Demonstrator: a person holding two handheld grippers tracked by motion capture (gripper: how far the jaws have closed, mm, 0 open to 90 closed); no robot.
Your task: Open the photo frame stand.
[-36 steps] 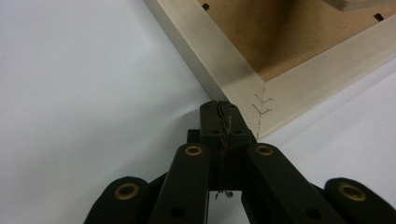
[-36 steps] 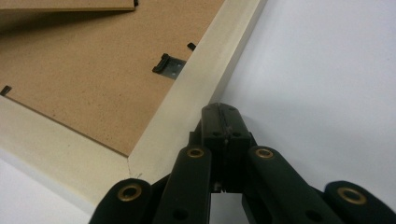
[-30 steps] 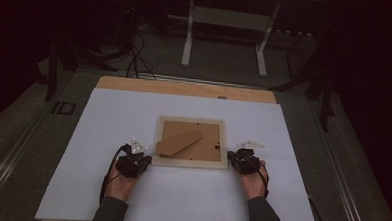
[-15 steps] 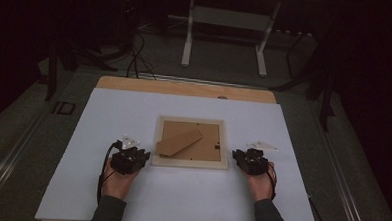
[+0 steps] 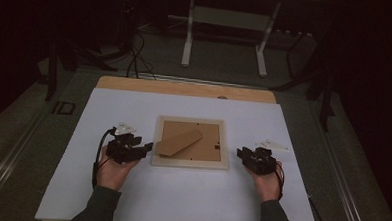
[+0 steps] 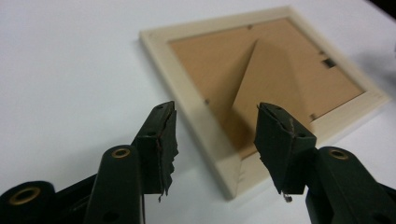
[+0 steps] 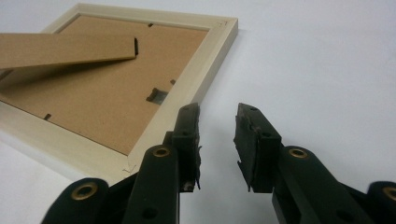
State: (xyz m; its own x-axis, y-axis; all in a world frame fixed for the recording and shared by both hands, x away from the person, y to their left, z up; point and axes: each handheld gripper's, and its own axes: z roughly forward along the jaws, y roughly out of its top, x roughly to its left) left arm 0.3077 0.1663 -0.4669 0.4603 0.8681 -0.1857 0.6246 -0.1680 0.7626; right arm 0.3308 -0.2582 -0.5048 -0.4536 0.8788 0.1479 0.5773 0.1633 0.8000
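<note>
On the white table cover (image 5: pixel 83 135), the picture frame (image 5: pixel 189 164) lies face down and flat at the centre, its brown back stand (image 5: pixel 178 142) propped slightly up. The left gripper (image 5: pixel 143 149) sits just beside its left edge and the right gripper (image 5: pixel 241 155) a little off its right edge; both sets of jaws have just been opening and stand apart with nothing between them. A careless re-approach is the likely risk: a jaw tip catching the raised stand or the frame's rim could skid the frame across the smooth cover or bend the stand, and an uneven grip on one edge could tip it.
</note>
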